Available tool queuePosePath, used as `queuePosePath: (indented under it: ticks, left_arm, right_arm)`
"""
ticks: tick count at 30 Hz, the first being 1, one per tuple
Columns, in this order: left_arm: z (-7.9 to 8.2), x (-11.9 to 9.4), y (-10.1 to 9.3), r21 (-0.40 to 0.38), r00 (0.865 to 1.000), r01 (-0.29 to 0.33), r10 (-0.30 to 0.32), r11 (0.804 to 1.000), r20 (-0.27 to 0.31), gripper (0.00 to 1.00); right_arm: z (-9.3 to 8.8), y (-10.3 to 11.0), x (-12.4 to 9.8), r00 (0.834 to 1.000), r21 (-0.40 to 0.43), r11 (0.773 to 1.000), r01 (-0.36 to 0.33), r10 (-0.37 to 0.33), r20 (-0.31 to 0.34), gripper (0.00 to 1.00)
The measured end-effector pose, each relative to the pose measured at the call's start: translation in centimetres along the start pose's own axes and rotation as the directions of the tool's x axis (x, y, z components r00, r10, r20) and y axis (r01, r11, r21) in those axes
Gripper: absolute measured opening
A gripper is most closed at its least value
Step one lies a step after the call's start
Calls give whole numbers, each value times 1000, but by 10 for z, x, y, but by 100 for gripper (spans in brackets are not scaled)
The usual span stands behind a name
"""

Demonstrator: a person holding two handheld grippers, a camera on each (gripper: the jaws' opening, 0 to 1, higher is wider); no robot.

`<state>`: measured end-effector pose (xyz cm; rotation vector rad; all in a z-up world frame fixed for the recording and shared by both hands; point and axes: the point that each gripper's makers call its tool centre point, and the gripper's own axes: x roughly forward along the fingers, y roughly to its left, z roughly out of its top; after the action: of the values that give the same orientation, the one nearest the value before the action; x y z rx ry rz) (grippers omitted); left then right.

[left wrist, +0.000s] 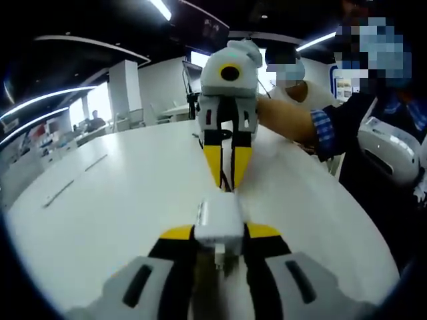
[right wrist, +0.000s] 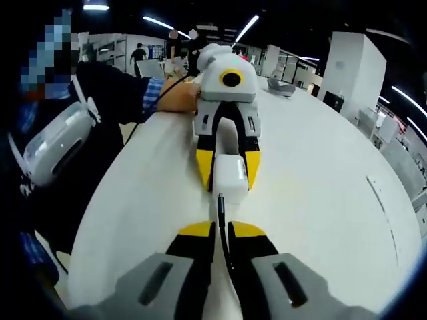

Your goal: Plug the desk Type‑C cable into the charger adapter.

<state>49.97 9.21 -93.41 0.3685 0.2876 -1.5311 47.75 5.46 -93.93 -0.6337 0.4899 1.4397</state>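
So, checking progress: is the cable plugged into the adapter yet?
Cannot tell. The cable tip meets the adapter, held between the left gripper jaws, but the joint is too small to judge.

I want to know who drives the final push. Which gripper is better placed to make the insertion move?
Probably the right gripper: it pinches the black cable, whose tip sits at the white charger adapter. The left gripper clamps the adapter and can brace.
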Motion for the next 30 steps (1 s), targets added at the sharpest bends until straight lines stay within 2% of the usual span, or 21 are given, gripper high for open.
queuePosePath:
  ticks: [5,6,16,30]
  left_arm:
    - [1,1,0,-13,1000,4,-4,1000,-5,27]
    - [0,1,-1,-14,1000,0,0,1000,-11,26]
    - [-1,1,-1,-50,999,-23,21,998,-40,25]
    - [-2,1,5,-88,994,-77,69,993,-87,25]
  right_arm:
    - [-3,-3,3,1000,36,999,19,-19,-1,3]
    - [0,-2,2,1000,89,996,22,-23,9,2]
    - [-1,-3,5,992,138,983,121,-114,-55,1]
    - [0,-9,8,973,139,968,207,-189,-130,0]
